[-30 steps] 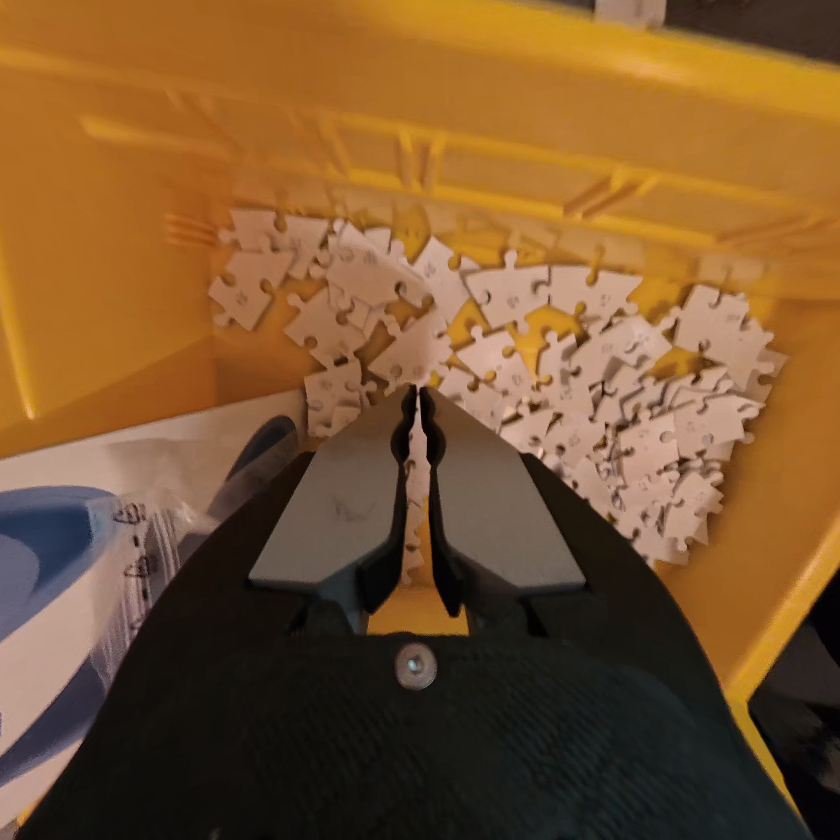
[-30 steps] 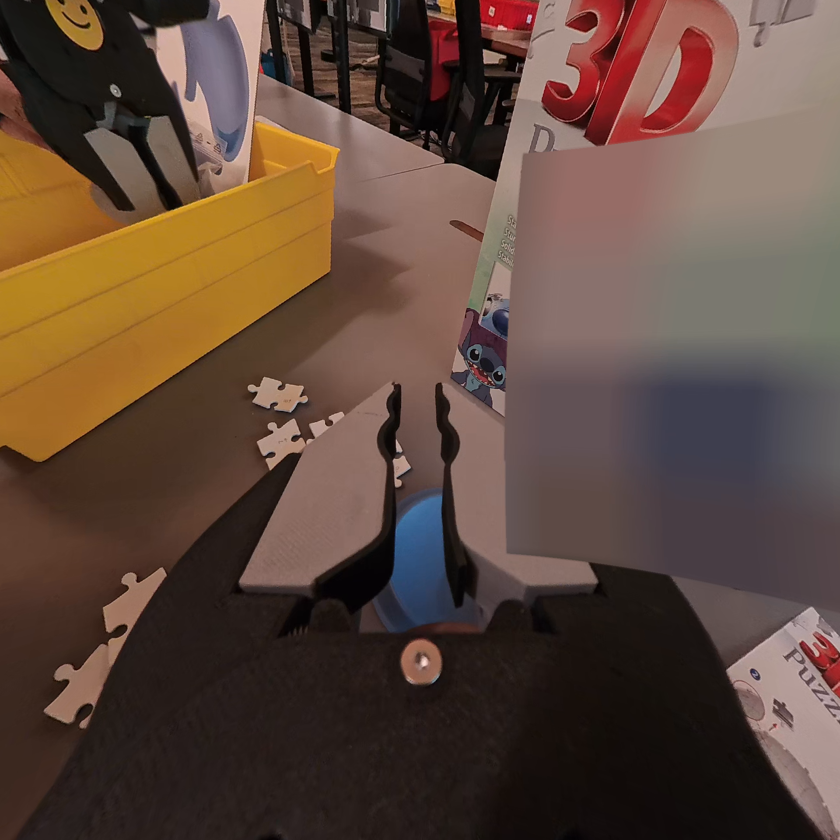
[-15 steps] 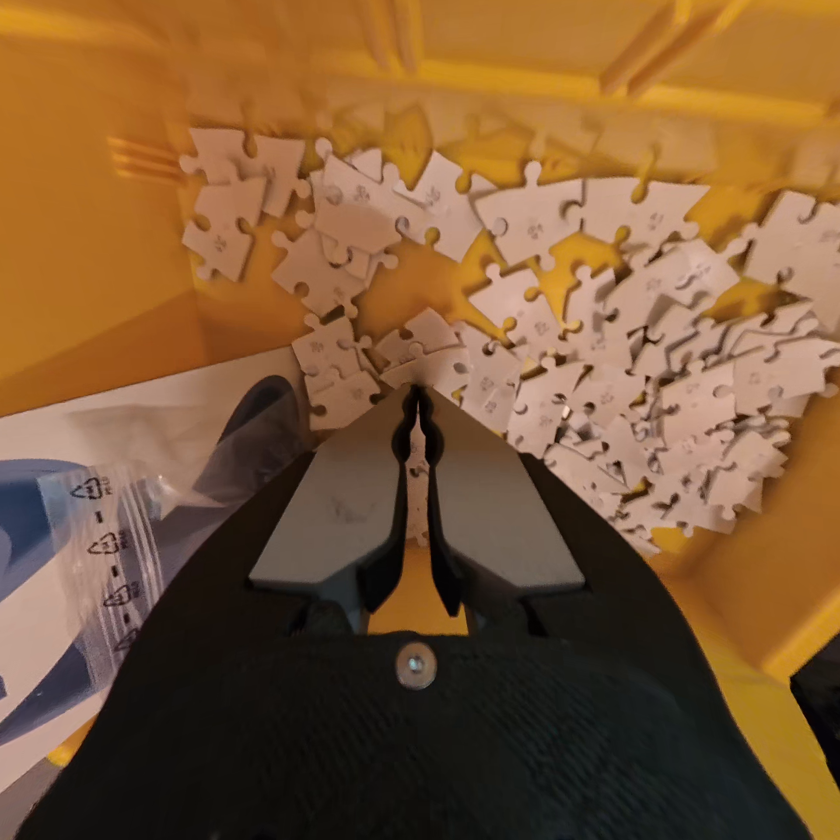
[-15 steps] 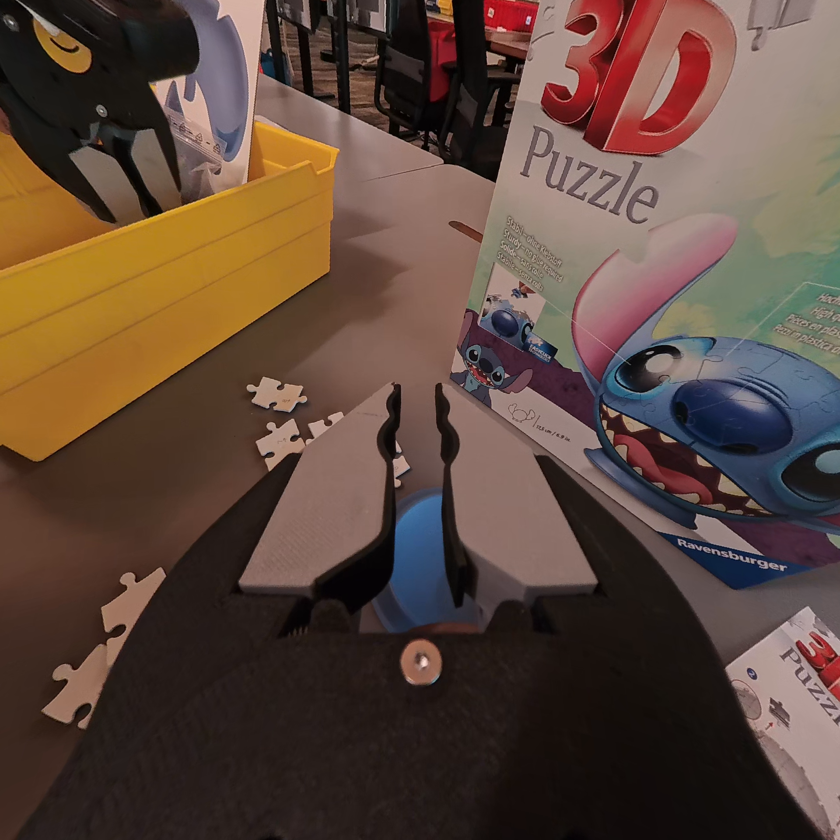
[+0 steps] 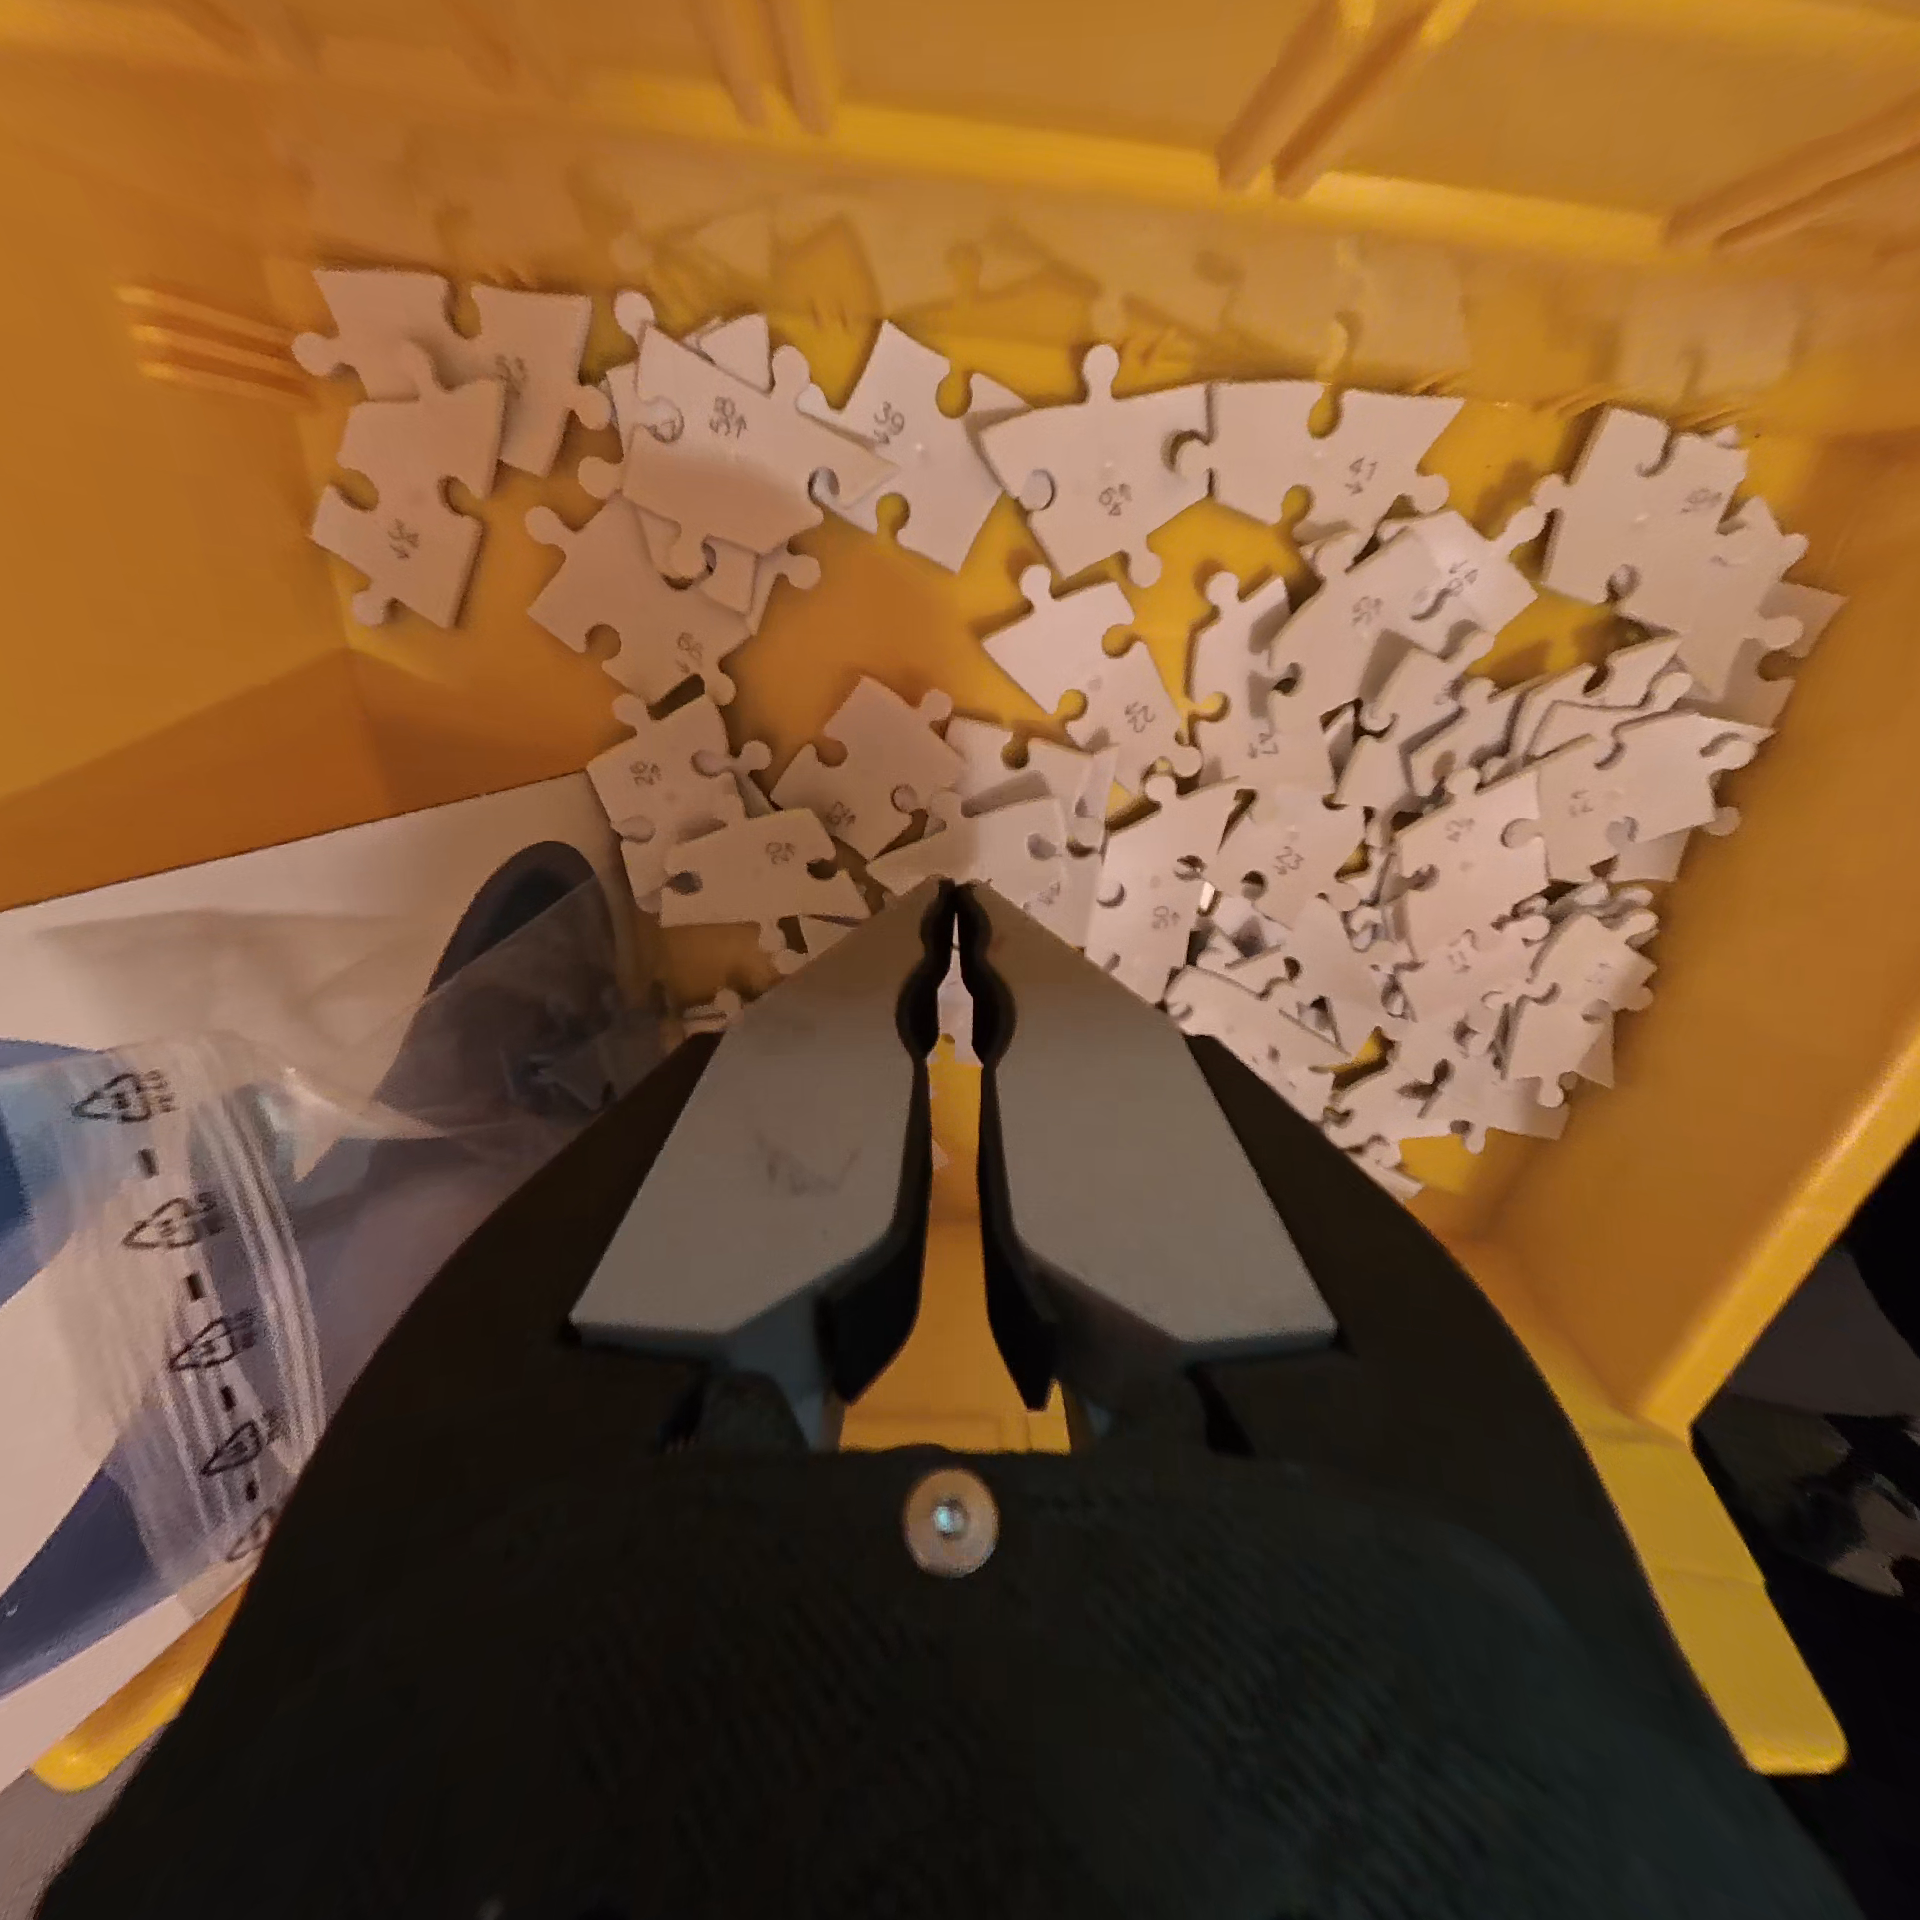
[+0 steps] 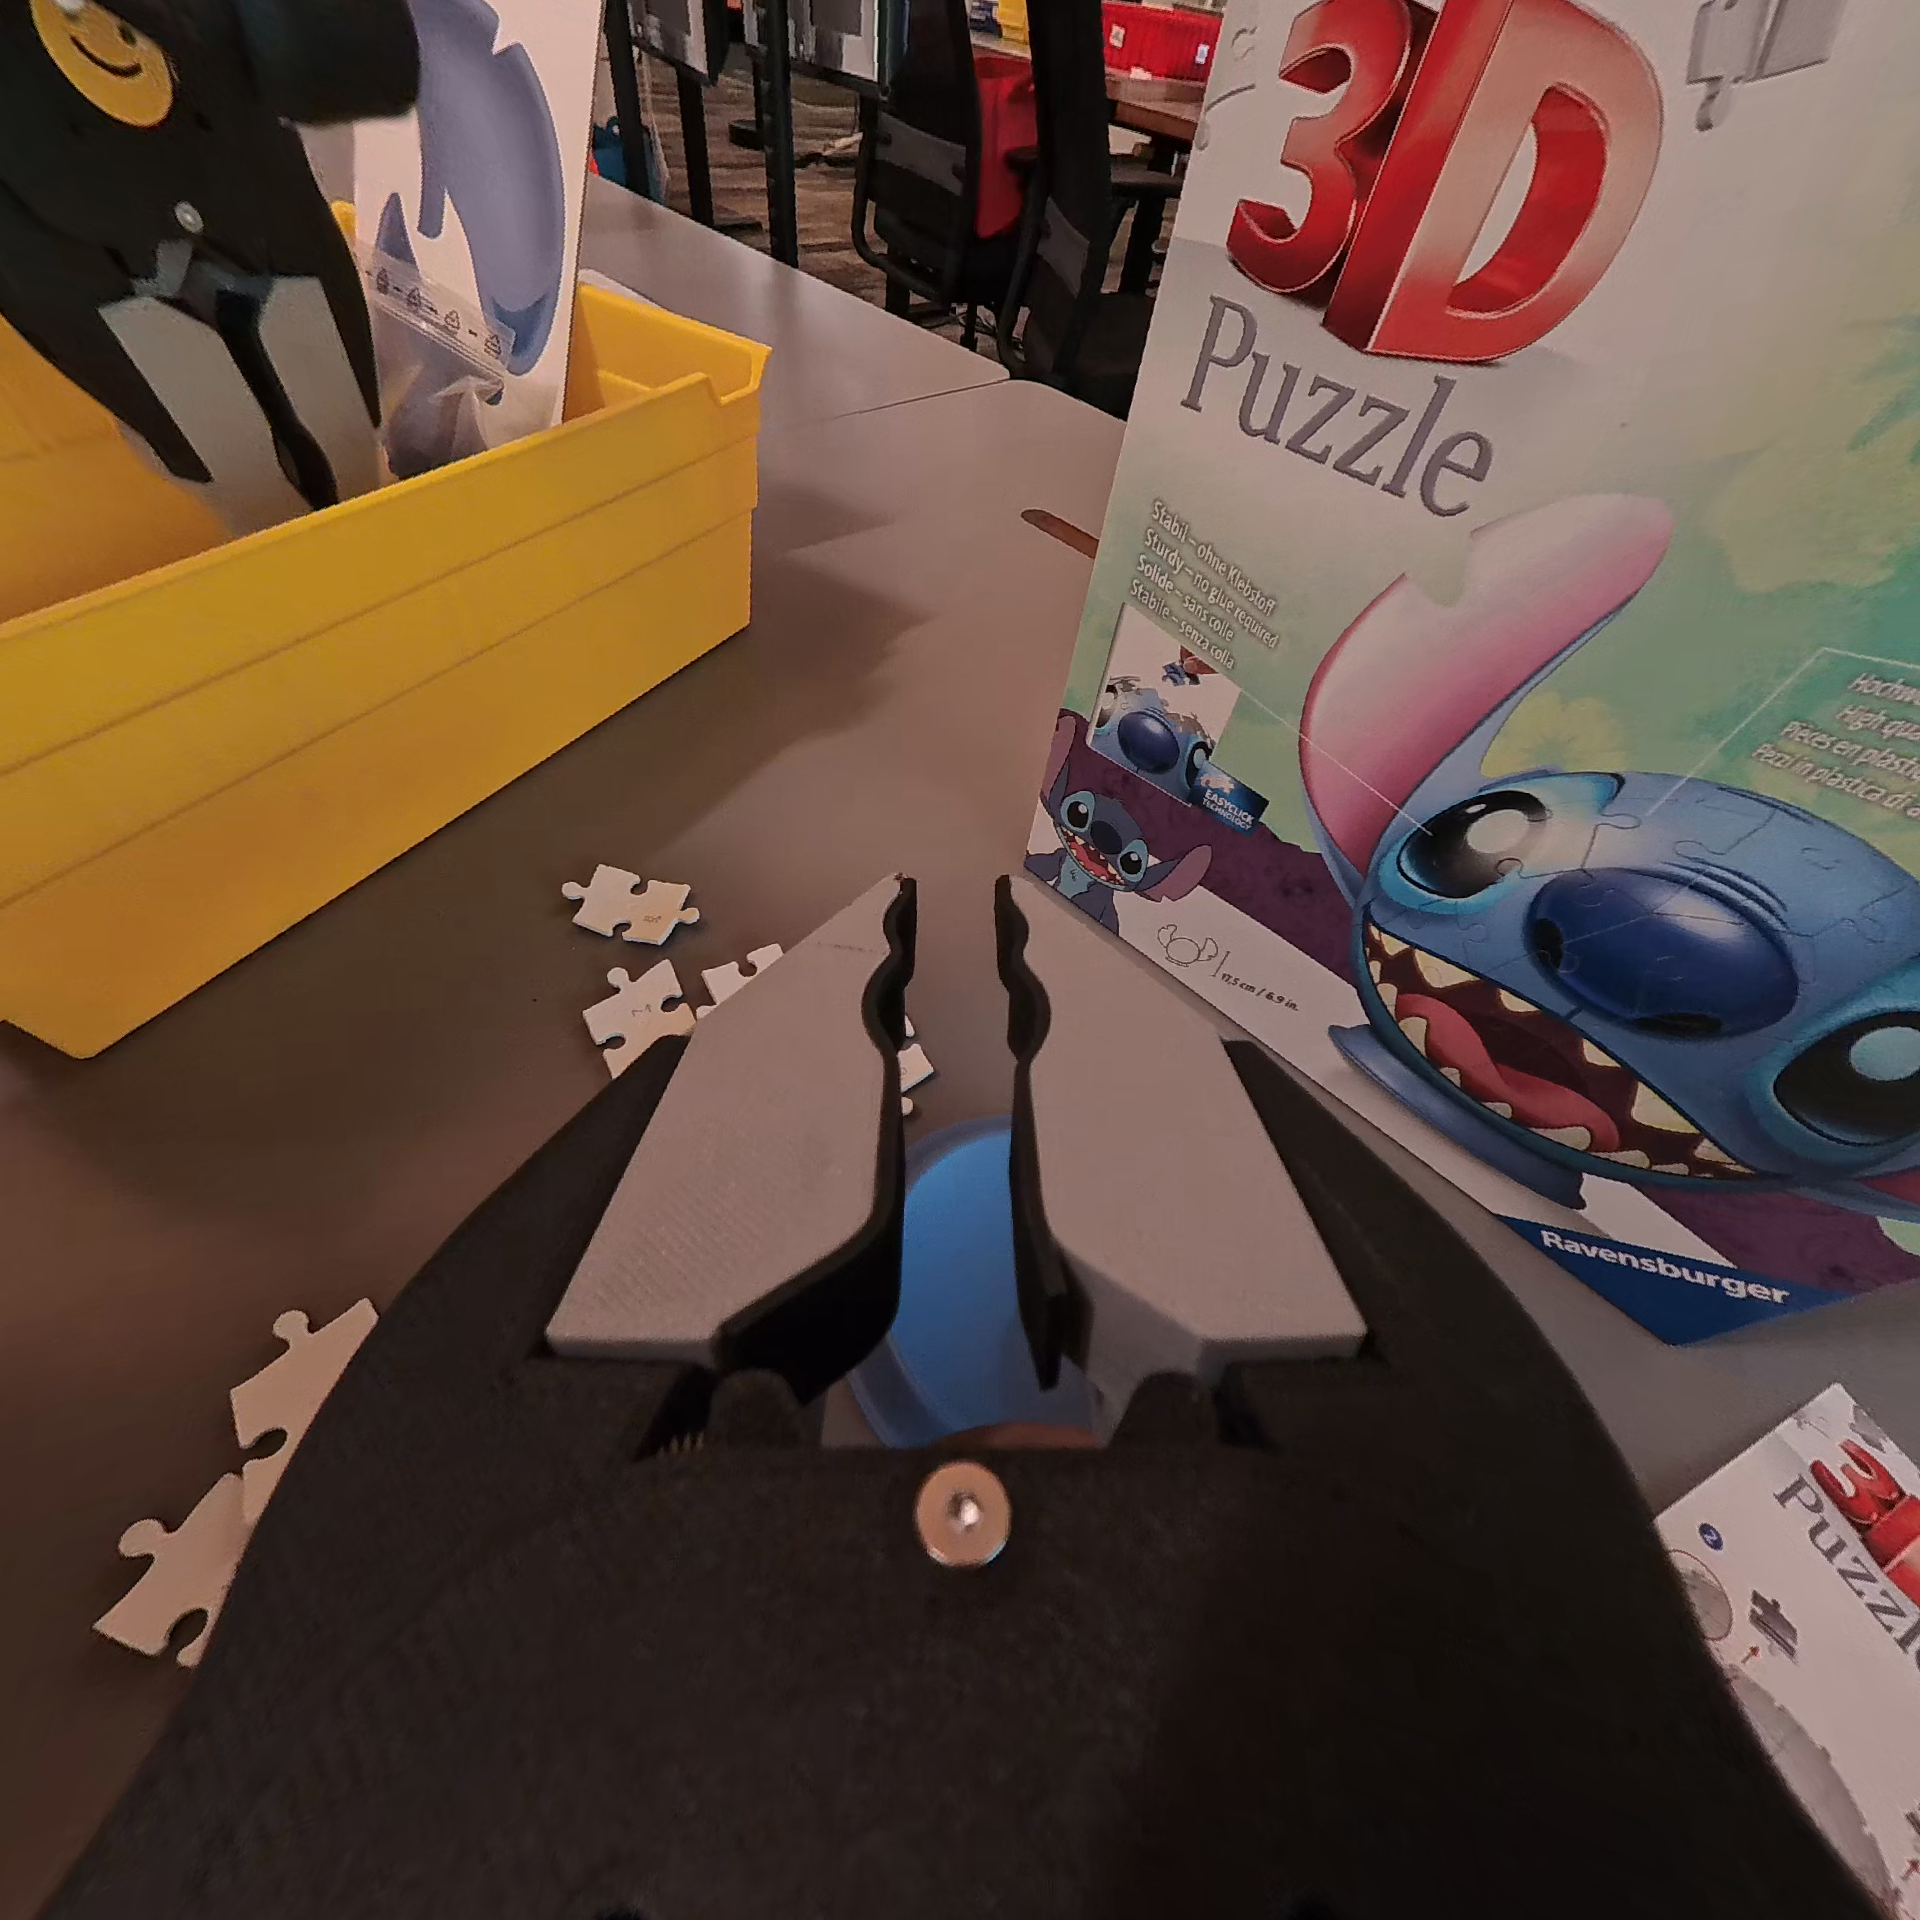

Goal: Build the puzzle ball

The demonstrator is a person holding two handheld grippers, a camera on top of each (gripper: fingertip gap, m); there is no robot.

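Note:
In the left wrist view, a heap of white puzzle pieces [image 5: 1247,727] lies back side up in a yellow bin [image 5: 156,623]. My left gripper [image 5: 954,894] is down in the bin, its tips pinched together on the near edge of a puzzle piece [image 5: 997,842] in the heap. It also shows in the right wrist view [image 6: 260,416], dipped into the yellow bin [image 6: 416,665]. My right gripper [image 6: 956,883] hangs open and empty over the table, above a blue round part [image 6: 956,1247] seen between its fingers.
Loose white pieces [image 6: 629,904] lie on the grey table by the bin, with more at the left [image 6: 208,1538]. The puzzle box [image 6: 1507,727] stands at the right, with a booklet [image 6: 1829,1621] in front of it. A clear plastic bag [image 5: 208,1195] on a white and blue card sits in the bin's left end. Spacing between my two grippers at the tips: around 30 cm.
My left gripper has moved down and closer into the heap, and its tips have closed from a small gap to pinched. My right gripper has not moved.

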